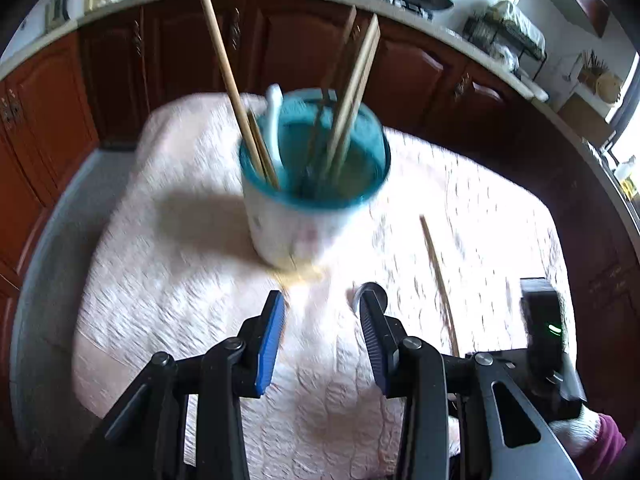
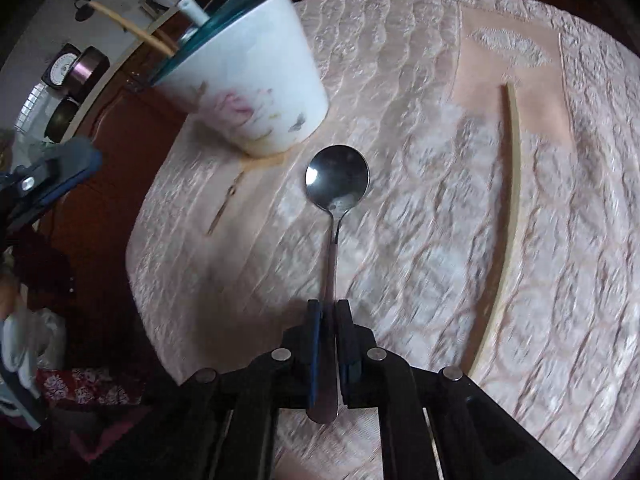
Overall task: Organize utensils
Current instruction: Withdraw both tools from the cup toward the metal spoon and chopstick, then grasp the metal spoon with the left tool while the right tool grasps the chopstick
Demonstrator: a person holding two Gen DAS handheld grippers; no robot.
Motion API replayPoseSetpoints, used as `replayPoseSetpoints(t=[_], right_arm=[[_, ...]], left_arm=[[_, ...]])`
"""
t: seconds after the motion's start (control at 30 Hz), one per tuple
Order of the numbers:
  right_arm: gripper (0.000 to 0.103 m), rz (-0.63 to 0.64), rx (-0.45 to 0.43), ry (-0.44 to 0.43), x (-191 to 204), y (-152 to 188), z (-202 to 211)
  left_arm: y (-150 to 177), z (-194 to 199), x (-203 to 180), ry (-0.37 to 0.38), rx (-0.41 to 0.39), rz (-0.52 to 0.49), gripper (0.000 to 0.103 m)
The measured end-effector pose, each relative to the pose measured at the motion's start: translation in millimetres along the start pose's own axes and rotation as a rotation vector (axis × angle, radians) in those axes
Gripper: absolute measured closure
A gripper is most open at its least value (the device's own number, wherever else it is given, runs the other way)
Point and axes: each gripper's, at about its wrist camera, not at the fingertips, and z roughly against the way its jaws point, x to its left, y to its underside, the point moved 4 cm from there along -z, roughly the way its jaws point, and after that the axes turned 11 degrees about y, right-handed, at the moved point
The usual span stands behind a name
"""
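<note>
Quilted pink cloth covers the desk — sorting is partly done.
Several wooden chopsticks (image 1: pixel 352 92) already stand in the white teal-rimmed ceramic cup (image 1: pixel 308 200); one pale chopstick (image 2: pixel 508 216) lies loose. The right tool (image 2: pixel 328 308), angled downward, is clamped on the steel spoon (image 2: pixel 336 180); the left tool (image 1: pixel 322 300) hangs apart — empty.

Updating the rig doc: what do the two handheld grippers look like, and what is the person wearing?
Both are black linkage frames with silver pivot pins. The left gripper has flat jaws faced with blue ribbed pads. The right gripper has the same build, its pads darker in shade. A black module with a green light sits beside the left. A maroon sleeve cuff shows.
</note>
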Motion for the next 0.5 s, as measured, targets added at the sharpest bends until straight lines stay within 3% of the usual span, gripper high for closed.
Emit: replayPoseSetpoints(t=[0.13,0.3,0.5], right_arm=[[0.088,-0.058,-0.057,-0.032,-16.5,8.2,27.3],[0.087,-0.146,-0.161,0.095,-76.4,-20.1,57.6],[0.087,-0.196,-0.150,0.177,-123.2,-72.1,51.2]], left_arm=[[13.0,-27.5,-1.9,0.027,0.066,-0.023,0.063],[14.2,-51.2,-7.3,0.072,0.087,-0.053,0.063],[11.2,-81.4,-10.8,0.089,0.142,-0.077,0.063]])
